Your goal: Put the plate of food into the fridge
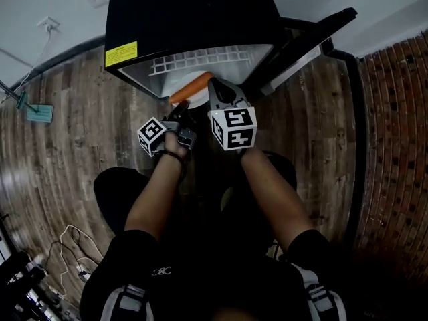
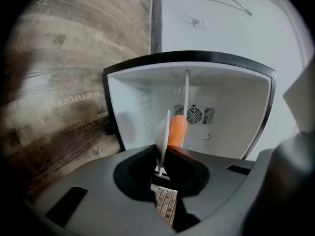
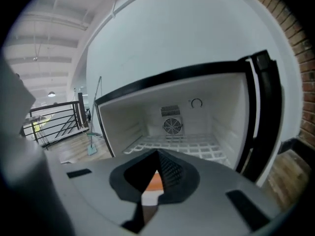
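Left tool (image 2: pixel 161 167) is clamping the rim of the white plate (image 2: pixel 163 134), carrot (image 2: pixel 177 131) on it, at the open fridge (image 1: pixel 194 19) mouth, upper centre, just before the wire shelf (image 1: pixel 200 64). Right tool (image 3: pixel 157 155) is hovering just above, jaws meeting at the tips, gripping nothing.

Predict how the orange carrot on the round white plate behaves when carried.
The orange carrot looks cylindrical and loose, so it may roll. Gripped at its rim by the left gripper, the round white plate could tilt it off.

plate (image 1: pixel 175 87) mostly hidden behind left claw (image 1: pixel 180 112), fridge (image 1: pixel 194 19) top cut off
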Action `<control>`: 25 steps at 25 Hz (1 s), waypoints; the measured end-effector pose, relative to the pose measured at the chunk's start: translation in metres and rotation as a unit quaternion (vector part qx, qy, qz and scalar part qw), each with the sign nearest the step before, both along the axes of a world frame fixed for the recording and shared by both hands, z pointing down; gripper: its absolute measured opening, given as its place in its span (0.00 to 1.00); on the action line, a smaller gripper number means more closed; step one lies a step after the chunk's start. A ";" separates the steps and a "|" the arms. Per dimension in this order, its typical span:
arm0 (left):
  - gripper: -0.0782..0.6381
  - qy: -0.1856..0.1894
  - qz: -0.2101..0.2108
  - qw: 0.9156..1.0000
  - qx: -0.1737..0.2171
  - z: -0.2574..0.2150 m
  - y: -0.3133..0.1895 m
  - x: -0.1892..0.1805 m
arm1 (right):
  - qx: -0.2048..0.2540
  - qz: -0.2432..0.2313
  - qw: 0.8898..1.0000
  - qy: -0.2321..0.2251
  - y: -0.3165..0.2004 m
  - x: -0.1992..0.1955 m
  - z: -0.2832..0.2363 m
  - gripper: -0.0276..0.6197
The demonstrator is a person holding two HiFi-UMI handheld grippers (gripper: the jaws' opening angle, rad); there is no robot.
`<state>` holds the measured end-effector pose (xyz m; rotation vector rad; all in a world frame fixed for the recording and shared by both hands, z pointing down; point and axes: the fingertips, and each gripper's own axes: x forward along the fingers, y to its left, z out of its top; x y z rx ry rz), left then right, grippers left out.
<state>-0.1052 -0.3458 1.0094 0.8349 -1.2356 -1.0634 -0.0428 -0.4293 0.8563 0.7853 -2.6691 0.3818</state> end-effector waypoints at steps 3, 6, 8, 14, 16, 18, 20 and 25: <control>0.16 -0.004 -0.016 1.000 -0.013 0.022 -0.007 -0.012 | -0.009 -0.012 1.000 0.000 0.005 0.002 0.019 0.06; 0.16 -0.009 -0.015 1.000 -0.004 0.038 -0.022 -0.021 | -0.036 0.002 0.999 -0.007 0.003 0.009 0.027 0.06; 0.16 -0.015 -0.006 1.000 0.008 0.048 -0.036 -0.022 | -0.042 0.003 0.999 -0.020 0.001 0.007 0.024 0.06; 0.16 -0.017 -0.007 0.999 0.027 0.076 -0.072 -0.027 | -0.043 0.013 0.999 -0.026 -0.001 0.012 0.024 0.06; 0.16 -0.016 -0.021 0.999 0.029 0.084 -0.083 -0.036 | -0.037 0.009 0.999 -0.018 -0.002 0.018 0.025 0.06; 0.16 -0.015 -0.034 0.999 0.031 0.092 -0.091 -0.045 | -0.039 0.015 0.999 -0.019 -0.005 0.025 0.025 0.06; 0.16 -0.013 -0.044 0.998 0.034 0.100 -0.098 -0.057 | -0.040 0.029 0.998 -0.025 -0.012 0.029 0.021 0.06; 0.17 -0.002 -0.067 0.997 0.029 0.111 -0.119 -0.066 | -0.030 0.035 0.999 -0.019 -0.014 0.020 0.021 0.06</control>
